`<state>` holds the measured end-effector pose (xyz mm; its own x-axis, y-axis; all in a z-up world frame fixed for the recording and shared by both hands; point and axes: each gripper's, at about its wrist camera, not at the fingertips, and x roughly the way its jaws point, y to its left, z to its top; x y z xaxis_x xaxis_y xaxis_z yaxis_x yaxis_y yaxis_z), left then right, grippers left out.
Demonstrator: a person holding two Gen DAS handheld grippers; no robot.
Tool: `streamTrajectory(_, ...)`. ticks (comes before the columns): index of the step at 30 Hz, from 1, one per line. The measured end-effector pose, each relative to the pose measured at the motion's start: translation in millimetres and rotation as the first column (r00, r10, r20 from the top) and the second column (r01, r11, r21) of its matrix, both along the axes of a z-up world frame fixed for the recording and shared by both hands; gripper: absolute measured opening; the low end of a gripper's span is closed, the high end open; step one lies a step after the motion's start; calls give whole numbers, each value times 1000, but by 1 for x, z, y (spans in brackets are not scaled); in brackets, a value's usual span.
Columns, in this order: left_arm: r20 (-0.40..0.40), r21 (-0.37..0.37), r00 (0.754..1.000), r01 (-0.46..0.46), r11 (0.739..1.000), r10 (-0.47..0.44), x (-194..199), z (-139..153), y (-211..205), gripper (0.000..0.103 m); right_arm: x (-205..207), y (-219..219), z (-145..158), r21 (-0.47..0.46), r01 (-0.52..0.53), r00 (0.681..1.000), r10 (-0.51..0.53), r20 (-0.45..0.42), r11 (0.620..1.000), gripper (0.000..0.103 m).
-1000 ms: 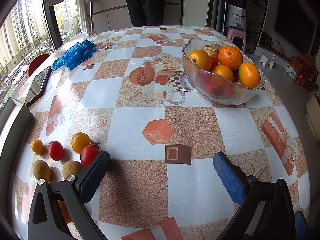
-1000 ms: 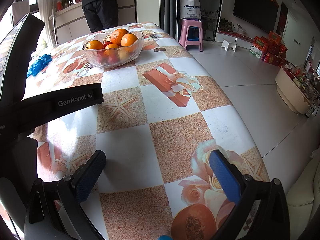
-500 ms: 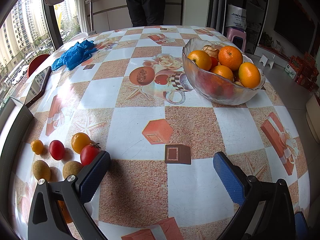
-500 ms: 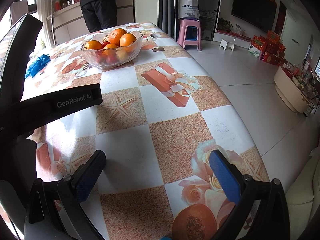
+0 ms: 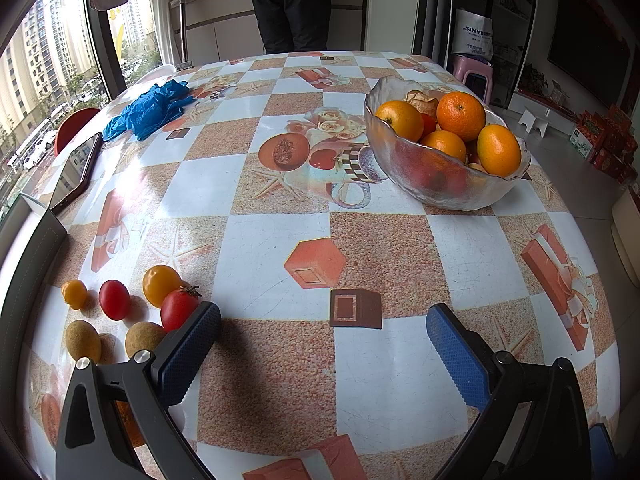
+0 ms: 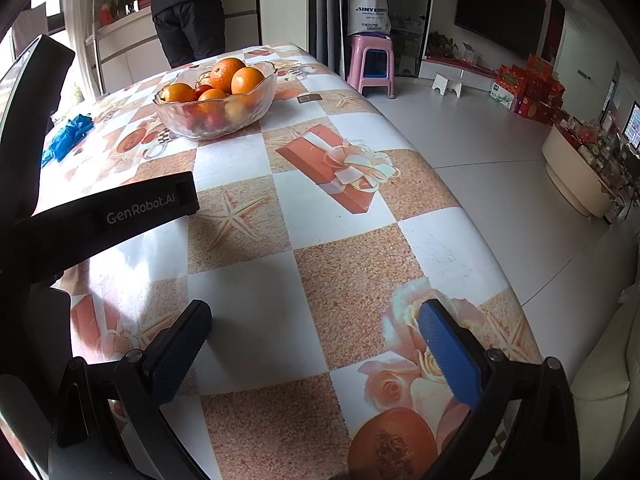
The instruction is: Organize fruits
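A glass bowl (image 5: pixel 448 184) heaped with oranges (image 5: pixel 460 115) stands on the checked tablecloth at the far right; the right wrist view shows the same bowl (image 6: pixel 216 120) far off. Several small loose fruits lie at the near left: a red tomato (image 5: pixel 178 309), a yellow tomato (image 5: pixel 160 283), a red one (image 5: pixel 114 299), a small yellow one (image 5: pixel 74 293) and two brown fruits (image 5: pixel 143 338). My left gripper (image 5: pixel 320 344) is open, its left finger just beside the red tomato. My right gripper (image 6: pixel 316 344) is open over bare cloth.
Blue gloves (image 5: pixel 148 108) and a dark tablet (image 5: pixel 76 172) lie at the table's far left. A person in black (image 5: pixel 294 4) stands beyond the far end. A pink stool (image 6: pixel 372 66) and white floor lie past the table's right edge. The left gripper's body (image 6: pixel 108 212) crosses the right wrist view.
The right wrist view has shifted slightly, tilting a little toward the room. The left gripper and the fruits have stayed in place.
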<state>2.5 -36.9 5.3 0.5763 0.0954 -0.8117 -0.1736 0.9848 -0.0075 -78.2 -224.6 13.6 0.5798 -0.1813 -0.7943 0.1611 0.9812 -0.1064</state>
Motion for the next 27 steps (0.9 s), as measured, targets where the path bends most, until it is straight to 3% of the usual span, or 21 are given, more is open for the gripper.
streamTrajectory(27,0,0,1000,0,1000,0,0,0,0,103,1,0,0,-1,7,1000,-7,1,1000,103)
